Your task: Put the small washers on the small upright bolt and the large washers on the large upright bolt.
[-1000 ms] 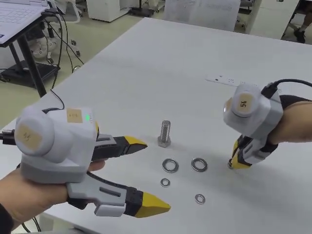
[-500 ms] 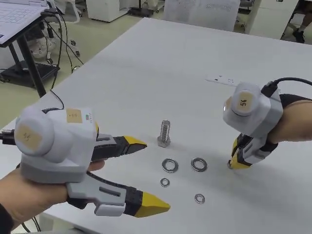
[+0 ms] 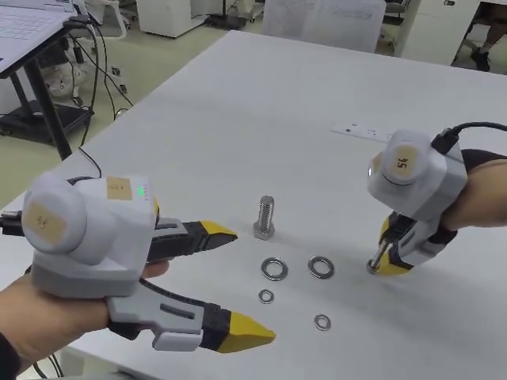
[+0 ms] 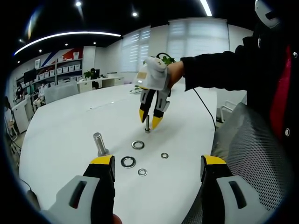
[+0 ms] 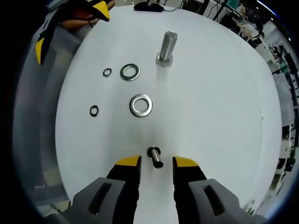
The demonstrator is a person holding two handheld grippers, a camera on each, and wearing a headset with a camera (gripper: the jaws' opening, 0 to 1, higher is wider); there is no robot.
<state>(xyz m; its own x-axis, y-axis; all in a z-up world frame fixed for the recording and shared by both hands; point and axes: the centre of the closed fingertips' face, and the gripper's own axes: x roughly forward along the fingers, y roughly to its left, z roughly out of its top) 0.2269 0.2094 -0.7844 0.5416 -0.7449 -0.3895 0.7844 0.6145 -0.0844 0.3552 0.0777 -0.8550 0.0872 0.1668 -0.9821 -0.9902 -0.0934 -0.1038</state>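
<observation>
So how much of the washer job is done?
Nothing is done yet: the large washers and small washers all lie on the table, and the large bolt stands bare. In hand: the right claw sits around the small bolt, not touching it. The left claw is open, empty. Left: all four washers.

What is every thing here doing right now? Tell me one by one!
Small bolt: upright, no washers on it.
Large bolt: upright, no washers on it.
Large washers: lying flat, loose.
Small washers: lying flat, loose.
Right gripper: open, one jaw on each side of the Small bolt, not squeezing it.
Left gripper: open, holding nothing.
</observation>
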